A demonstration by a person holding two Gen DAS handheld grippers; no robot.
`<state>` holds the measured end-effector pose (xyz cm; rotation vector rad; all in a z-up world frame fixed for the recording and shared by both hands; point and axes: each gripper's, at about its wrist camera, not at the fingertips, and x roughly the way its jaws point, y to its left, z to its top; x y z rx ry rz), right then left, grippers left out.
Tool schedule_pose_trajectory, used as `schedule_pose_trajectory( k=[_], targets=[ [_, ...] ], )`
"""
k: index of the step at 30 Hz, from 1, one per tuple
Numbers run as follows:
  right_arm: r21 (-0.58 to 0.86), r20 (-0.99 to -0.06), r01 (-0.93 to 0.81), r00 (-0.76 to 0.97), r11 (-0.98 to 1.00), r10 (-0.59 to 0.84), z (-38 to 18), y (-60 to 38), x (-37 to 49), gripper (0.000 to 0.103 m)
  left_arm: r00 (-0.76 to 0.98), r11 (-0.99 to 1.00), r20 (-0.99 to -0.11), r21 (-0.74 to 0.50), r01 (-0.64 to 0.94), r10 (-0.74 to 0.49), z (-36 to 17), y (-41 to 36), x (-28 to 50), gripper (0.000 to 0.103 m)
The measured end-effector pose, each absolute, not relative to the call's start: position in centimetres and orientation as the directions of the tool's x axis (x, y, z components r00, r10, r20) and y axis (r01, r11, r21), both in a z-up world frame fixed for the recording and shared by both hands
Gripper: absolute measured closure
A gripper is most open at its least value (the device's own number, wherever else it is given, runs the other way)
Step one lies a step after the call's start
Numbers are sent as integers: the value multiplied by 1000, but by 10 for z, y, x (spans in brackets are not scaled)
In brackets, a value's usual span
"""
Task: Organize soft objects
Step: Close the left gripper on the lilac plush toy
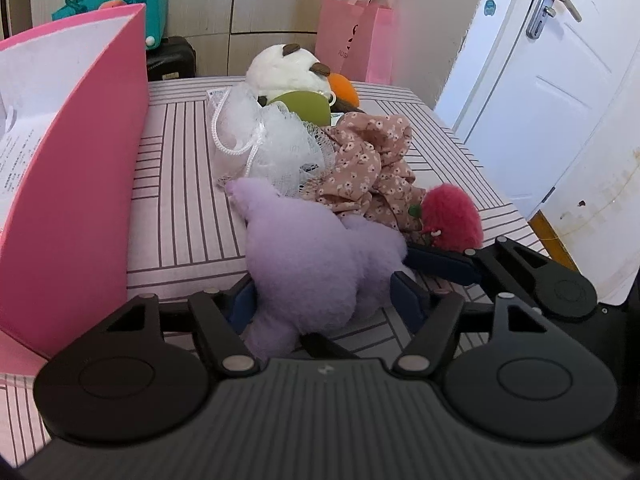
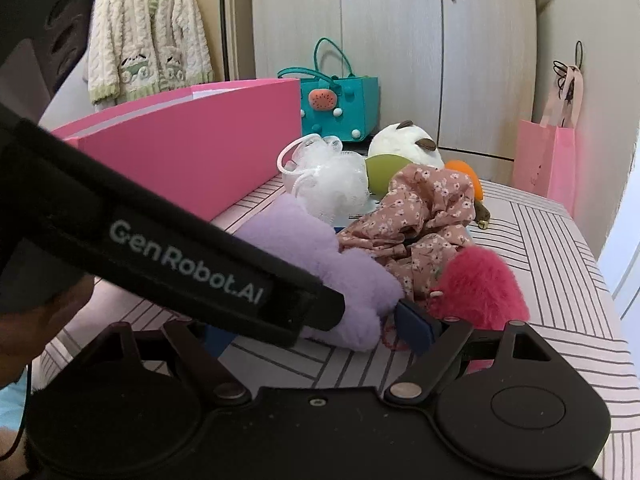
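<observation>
A purple plush toy (image 1: 316, 264) lies on the striped table (image 1: 188, 184) between the blue pads of my left gripper (image 1: 326, 300), which is closed on it. In the right wrist view the purple plush (image 2: 320, 264) lies at centre, partly hidden by the left gripper's black body. My right gripper (image 2: 320, 330) is open around the plush's near end; one of its blue fingers (image 1: 444, 262) shows in the left wrist view. Behind lie a white mesh pouf (image 1: 264, 140), a floral cloth (image 1: 372, 168), a red furry toy (image 1: 452, 216) and a white plush (image 1: 288, 68).
A large pink box (image 1: 68, 184) stands open at the left of the table. A pink paper bag (image 1: 360, 36) and a teal bag (image 2: 340, 100) stand behind the table. A white door (image 1: 540, 80) is at the right. The table's right edge is close.
</observation>
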<state>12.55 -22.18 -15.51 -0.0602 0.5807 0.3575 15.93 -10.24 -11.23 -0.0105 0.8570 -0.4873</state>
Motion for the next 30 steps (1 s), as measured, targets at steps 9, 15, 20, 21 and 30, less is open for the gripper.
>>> schedule_pose_trajectory(
  k=[9,15,20,21,30],
  targets=[
    [61,-527,-331,791,942,312,-156,-223,122,34,559,902,-731,-182,392,-391,-115,-101,154,50],
    [62,-523,-335,791,940,317,-153,-223,117,35,568,902,-728,-165,399,-384,-111,-100,145,50],
    [43,-520,-341,795,939,312,-147,-220,108,35,570,897,-725,-152,415,-386,-105,-99,135,50],
    [42,-519,-342,795,939,313,-145,-220,107,35,572,896,-723,-149,419,-387,-104,-98,131,50],
    [45,-528,-351,786,935,321,-131,-213,81,35,585,893,-712,-134,429,-388,-91,-90,101,50]
  ],
)
